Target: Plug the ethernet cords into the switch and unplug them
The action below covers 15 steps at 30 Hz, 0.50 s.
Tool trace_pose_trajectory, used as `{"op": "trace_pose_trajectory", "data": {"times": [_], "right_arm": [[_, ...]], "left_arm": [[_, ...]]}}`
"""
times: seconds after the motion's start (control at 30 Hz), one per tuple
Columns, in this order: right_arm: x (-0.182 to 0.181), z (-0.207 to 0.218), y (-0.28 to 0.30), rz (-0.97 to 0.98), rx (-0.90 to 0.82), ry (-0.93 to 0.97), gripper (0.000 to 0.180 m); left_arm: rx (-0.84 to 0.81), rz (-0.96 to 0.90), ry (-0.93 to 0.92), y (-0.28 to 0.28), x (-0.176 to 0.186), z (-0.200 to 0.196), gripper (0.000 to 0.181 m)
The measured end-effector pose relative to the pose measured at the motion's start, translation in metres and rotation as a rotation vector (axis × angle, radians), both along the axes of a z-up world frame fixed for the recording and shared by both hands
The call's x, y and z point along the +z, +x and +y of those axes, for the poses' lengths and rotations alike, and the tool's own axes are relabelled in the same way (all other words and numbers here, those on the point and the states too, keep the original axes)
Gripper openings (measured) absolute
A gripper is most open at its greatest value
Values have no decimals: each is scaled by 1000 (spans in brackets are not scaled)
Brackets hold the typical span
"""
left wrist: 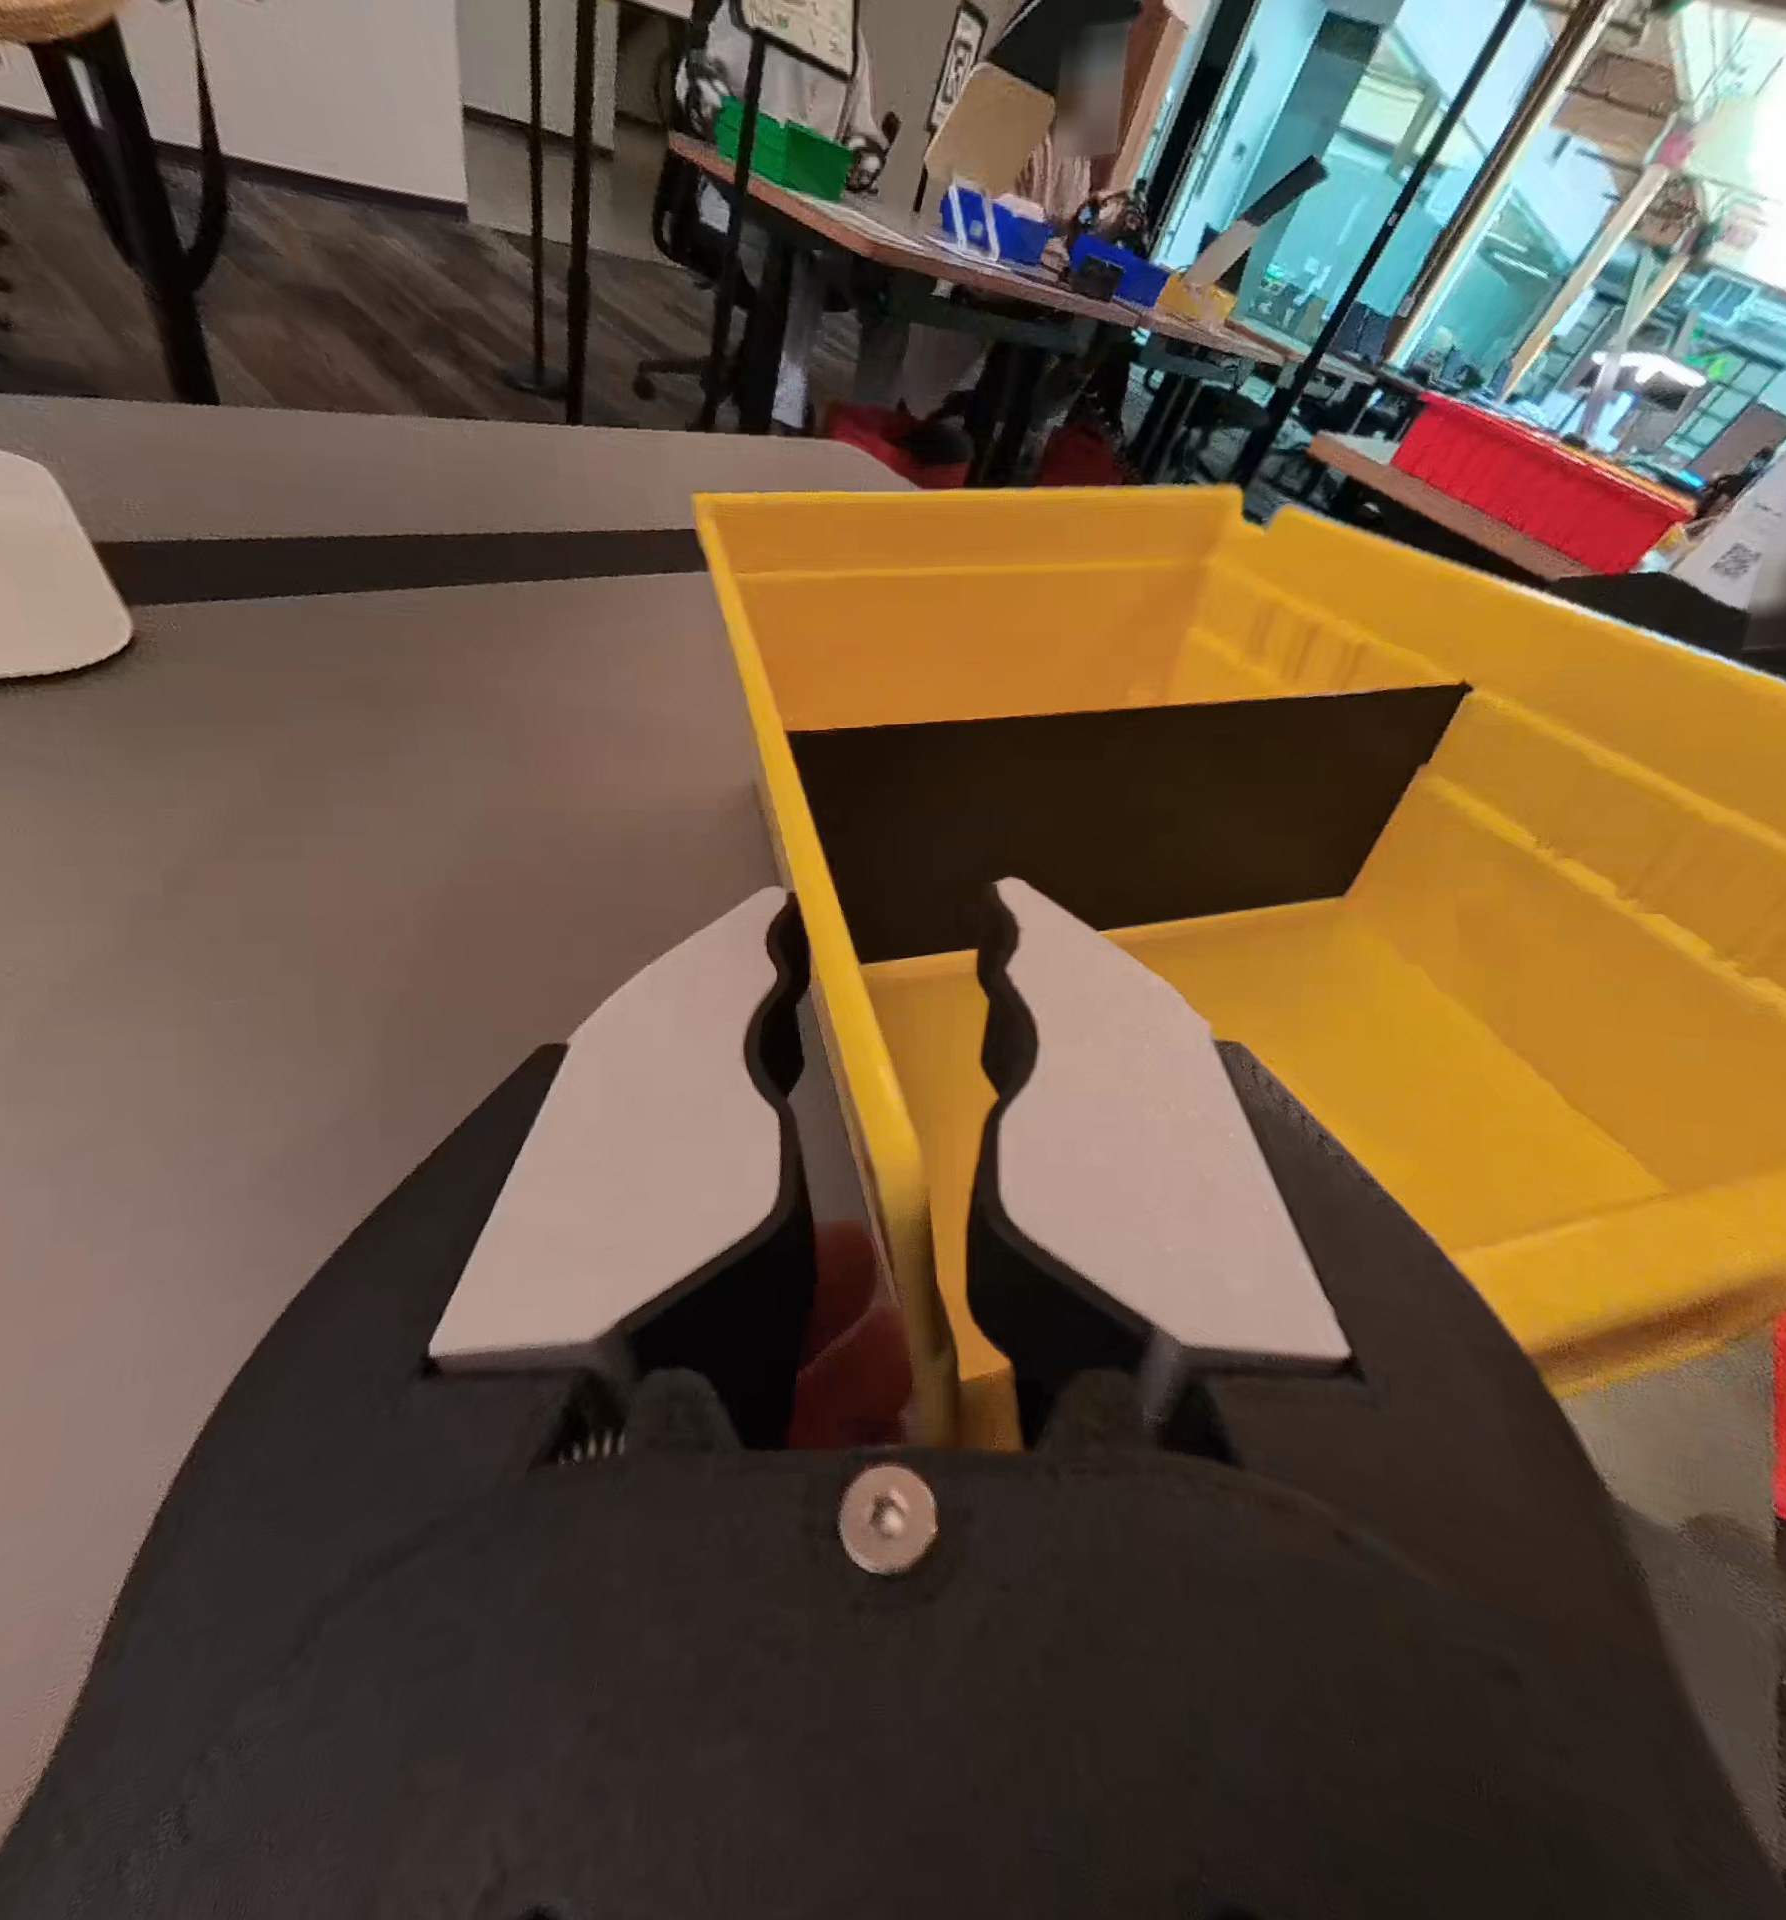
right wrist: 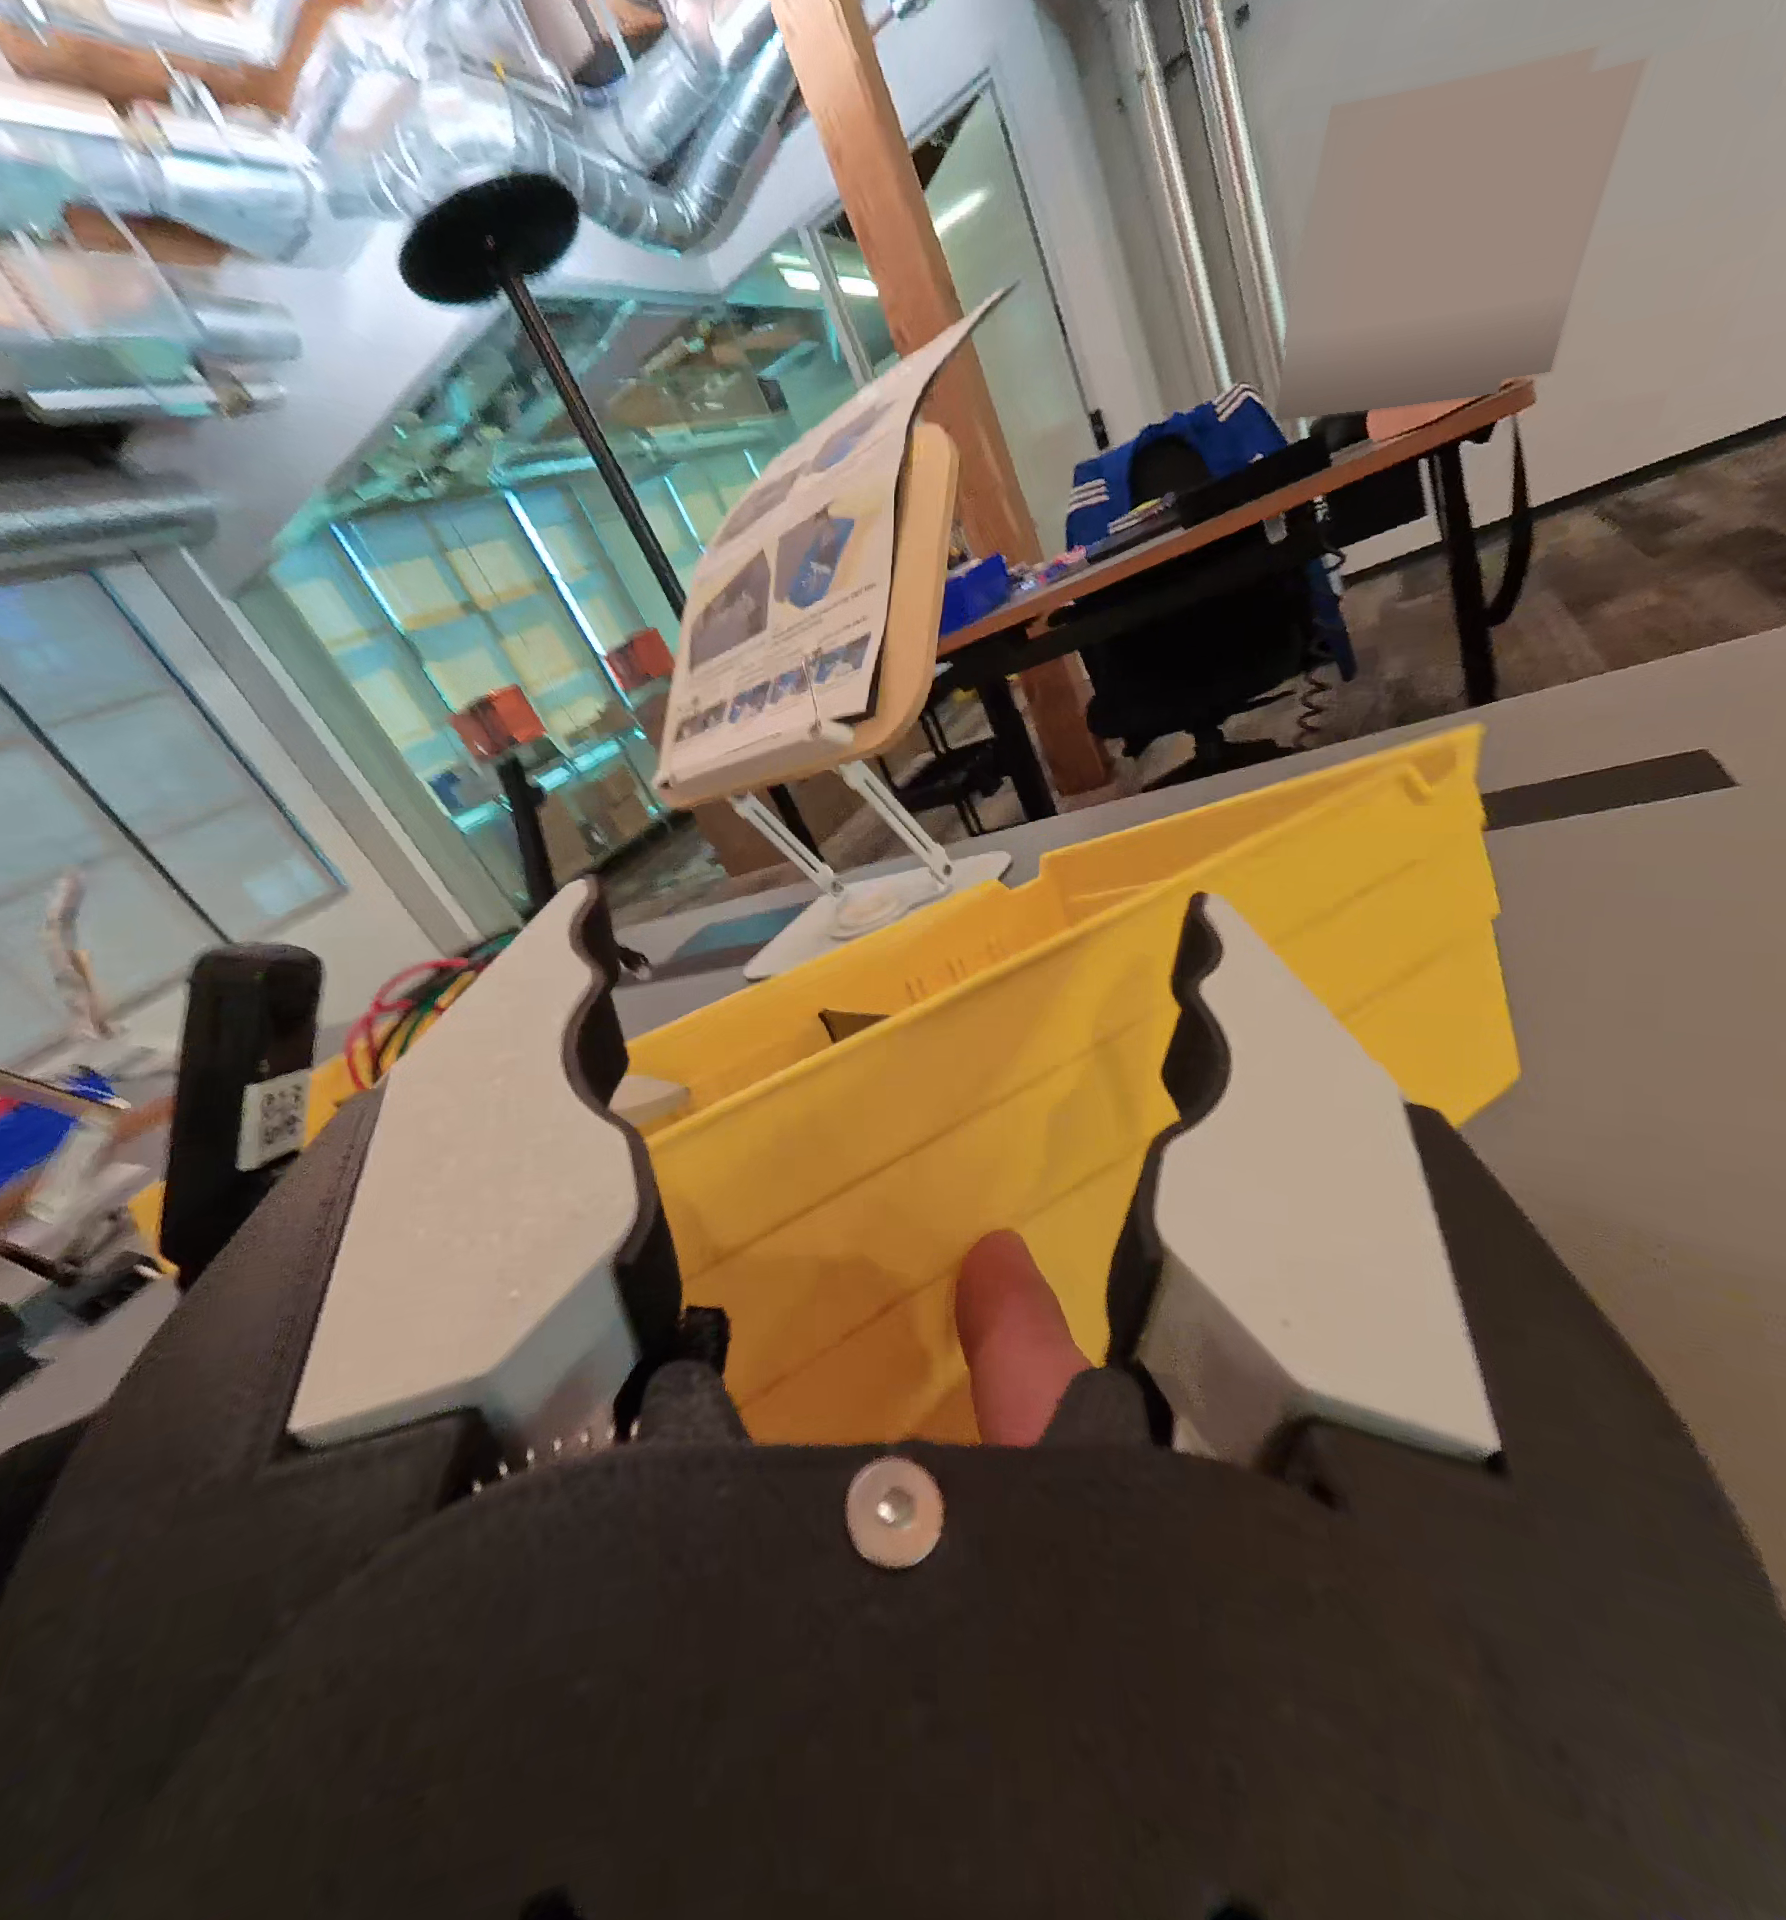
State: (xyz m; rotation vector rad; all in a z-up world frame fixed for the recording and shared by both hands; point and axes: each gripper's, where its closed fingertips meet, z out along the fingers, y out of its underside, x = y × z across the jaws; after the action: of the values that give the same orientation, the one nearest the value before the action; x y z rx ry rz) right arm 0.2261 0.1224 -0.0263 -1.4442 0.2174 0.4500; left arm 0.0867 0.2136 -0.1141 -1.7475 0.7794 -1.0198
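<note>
No switch shows in either view. A yellow plastic bin (left wrist: 972, 525) with a black divider (left wrist: 1128, 810) stands on the grey table (left wrist: 349, 935); the compartments I can see hold nothing. My left gripper (left wrist: 889, 899) straddles the bin's left wall, one finger outside and one inside, with the jaws drawn in on it. My right gripper (right wrist: 894, 902) is wide open and empty, just off the bin's long outer side (right wrist: 972, 1091). A person's fingertip (right wrist: 1014, 1340) shows between its fingers. Red and green cables (right wrist: 401, 1013) lie past the bin's left end.
A document stand (right wrist: 816, 623) rises on the table behind the bin; its white base (left wrist: 6, 561) shows at the far left. A black strip (left wrist: 401, 566) crosses the table. A black upright device with a sticker (right wrist: 245, 1091) stands at the left. Other desks and bins stand farther off.
</note>
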Motion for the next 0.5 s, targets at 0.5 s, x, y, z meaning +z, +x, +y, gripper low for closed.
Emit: {"op": "trace_pose_trajectory", "data": {"times": [0.5], "right_arm": [[-51, 28, 143, 204, 162, -29, 99]], "left_arm": [[-71, -96, -75, 111, -10, -33, 84]]}}
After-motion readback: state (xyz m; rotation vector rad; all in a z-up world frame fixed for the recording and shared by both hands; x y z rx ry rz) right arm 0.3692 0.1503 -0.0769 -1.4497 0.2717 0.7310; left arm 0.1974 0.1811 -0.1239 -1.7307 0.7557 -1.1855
